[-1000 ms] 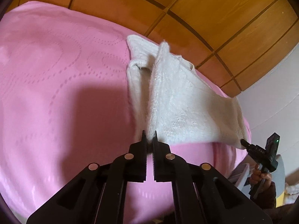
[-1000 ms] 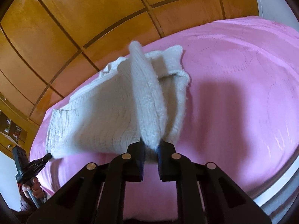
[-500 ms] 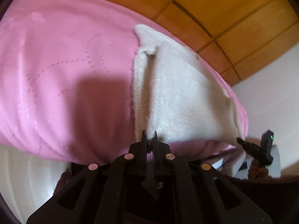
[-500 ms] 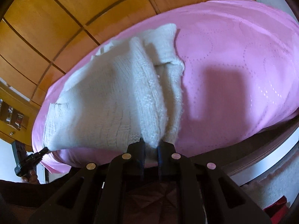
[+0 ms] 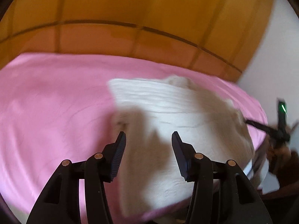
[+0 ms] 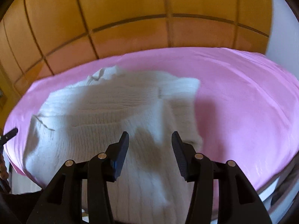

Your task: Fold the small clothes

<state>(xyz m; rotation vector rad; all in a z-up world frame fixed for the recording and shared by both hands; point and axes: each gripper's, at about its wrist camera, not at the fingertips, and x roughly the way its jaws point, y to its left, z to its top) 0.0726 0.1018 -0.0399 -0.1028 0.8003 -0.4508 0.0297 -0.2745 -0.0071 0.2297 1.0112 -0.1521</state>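
Observation:
A white knitted garment [image 5: 179, 115] lies spread on the pink bed cover [image 5: 52, 100], its near edge at the bed's front edge. It also shows in the right wrist view [image 6: 115, 115]. My left gripper [image 5: 148, 136] is open and empty, just above the garment's near left part. My right gripper [image 6: 150, 136] is open and empty above the garment's near right part. The right gripper also shows in the left wrist view [image 5: 269, 128] at the far right, and the left gripper's tip in the right wrist view [image 6: 9, 133] at the far left. Both views are motion-blurred.
A wooden panelled wall [image 5: 130, 18] stands behind the bed; it also shows in the right wrist view [image 6: 130, 18]. A white wall [image 5: 276, 56] is at the right. The pink cover [image 6: 243, 93] extends bare to the right of the garment.
Both grippers have opened and let go of the garment's edge. The garment has dropped flat onto the pink cover. Both cameras have tilted up and moved.

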